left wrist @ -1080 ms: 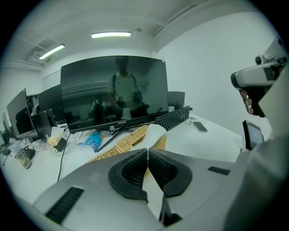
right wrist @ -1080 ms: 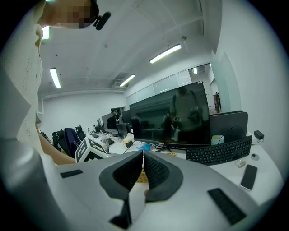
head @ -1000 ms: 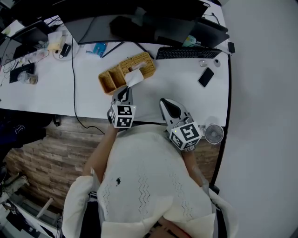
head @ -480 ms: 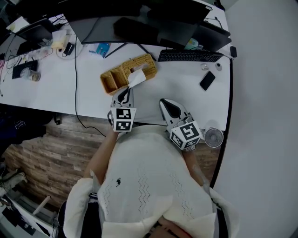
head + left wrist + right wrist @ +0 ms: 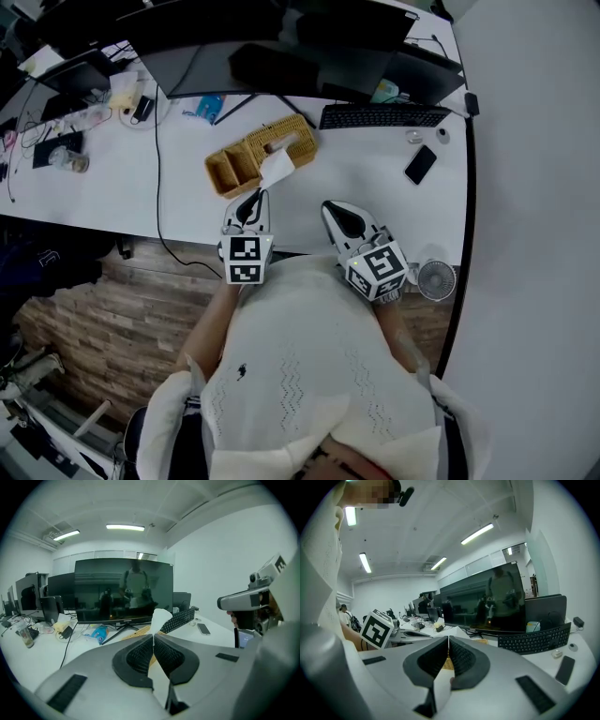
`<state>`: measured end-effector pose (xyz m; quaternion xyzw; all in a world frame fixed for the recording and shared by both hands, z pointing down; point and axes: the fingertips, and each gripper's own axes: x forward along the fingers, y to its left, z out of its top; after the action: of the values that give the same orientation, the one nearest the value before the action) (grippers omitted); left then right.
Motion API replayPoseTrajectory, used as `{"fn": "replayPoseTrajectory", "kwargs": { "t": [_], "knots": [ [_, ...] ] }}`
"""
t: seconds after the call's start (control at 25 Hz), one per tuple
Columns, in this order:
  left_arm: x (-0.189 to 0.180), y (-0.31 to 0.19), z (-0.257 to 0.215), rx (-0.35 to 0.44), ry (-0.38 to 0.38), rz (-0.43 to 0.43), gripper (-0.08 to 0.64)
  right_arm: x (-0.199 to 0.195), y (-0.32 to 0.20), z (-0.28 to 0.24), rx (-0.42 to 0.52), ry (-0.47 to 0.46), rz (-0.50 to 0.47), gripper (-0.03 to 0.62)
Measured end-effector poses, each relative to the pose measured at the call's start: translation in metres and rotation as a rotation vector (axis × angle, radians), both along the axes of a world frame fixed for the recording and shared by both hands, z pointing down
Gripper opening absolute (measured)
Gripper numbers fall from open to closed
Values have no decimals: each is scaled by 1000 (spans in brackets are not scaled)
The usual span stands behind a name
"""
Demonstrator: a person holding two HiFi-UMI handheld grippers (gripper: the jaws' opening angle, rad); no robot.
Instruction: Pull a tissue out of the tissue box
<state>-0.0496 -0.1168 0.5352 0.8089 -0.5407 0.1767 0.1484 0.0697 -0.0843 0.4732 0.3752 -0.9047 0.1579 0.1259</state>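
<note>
- Tissue [image 5: 277, 169] is sticking up out of the slot of the tissue box [image 5: 298, 129] and slanting back towards the left tongs [image 5: 252, 197]. Its near corner is running down into their closed tips. In the left gripper view it is rising white [image 5: 159, 618] just above them.
- Far to the left of the left tongs, a black cable [image 5: 157, 159] is trailing across the white desk [image 5: 103, 192] and dropping over its near edge.
- Just ahead of the left tongs, the tissue box, a woven wicker holder, is lying slantwise on the desk. It is showing an open compartment at its left end and the tissue slot at its right end.
- The left tongs are pinching the tissue's corner with the jaws pressed together, pointing at the box from the desk's near edge. Their marker cube [image 5: 245, 260] is sitting at the rear, against the person's white top [image 5: 300, 375].
- The right tongs [image 5: 337, 211] are hanging beside the left ones, apart from them. Their jaws are lying flat on each other with nothing between, aiming at bare desk right of the box.
- Beyond both tongs, dark monitors [image 5: 272, 52] are lining the far side of the desk.
- Ahead and to the right of the right tongs, a black keyboard [image 5: 384, 116] is lying on the desk. A dark phone [image 5: 420, 164] is lying nearer the tongs, by the desk's right edge.
- Just right of the right tongs' cube [image 5: 377, 269], a small round fan [image 5: 435, 279] is sitting past the desk's near edge.
</note>
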Motion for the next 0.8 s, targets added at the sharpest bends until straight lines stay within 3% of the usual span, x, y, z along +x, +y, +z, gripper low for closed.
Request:
{"fn": "replayPoseTrajectory", "kwargs": {
  "t": [0.8],
  "knots": [
    [36, 31, -32, 129, 89, 79, 15, 6, 3, 10, -5, 34, -62, 2]
  ]
}}
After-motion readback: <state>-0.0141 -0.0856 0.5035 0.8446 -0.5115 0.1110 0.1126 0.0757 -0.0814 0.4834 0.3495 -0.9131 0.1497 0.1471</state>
